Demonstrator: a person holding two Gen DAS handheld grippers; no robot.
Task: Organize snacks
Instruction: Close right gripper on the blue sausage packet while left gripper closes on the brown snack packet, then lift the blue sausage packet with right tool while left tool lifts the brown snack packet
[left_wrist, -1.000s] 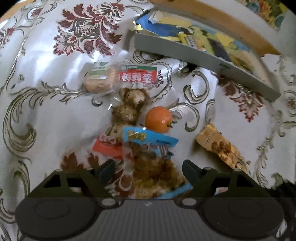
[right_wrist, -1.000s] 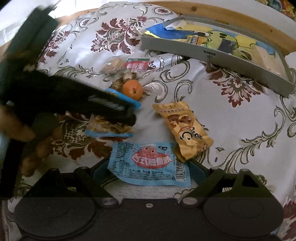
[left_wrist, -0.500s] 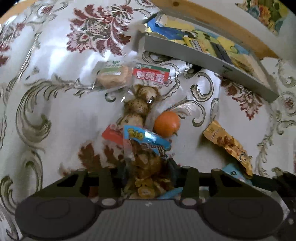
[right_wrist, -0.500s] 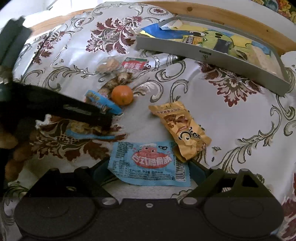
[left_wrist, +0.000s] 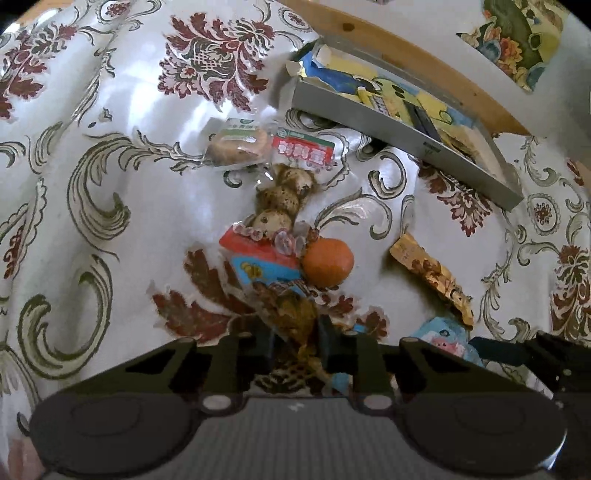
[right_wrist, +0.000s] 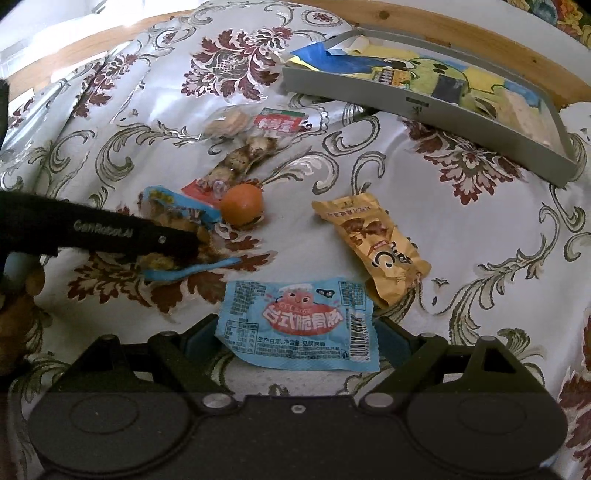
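Left gripper (left_wrist: 295, 341): clenched on the blue-edged snack bag (left_wrist: 284, 295), low in the middle of the left view
Right gripper (right_wrist: 295, 341): spread wide, with the light blue packet (right_wrist: 299, 325) lying flat between its fingers, not squeezed
Orange (right_wrist: 242, 205): seen mid-frame, touching the held bag
Yellow-brown packet (right_wrist: 373, 243): laid right of centre, its low end just beside the blue packet
Grey tray (right_wrist: 417, 107): placed upper right, with colourful packs inside
Cloth (right_wrist: 480, 258): flowered, spread under everything
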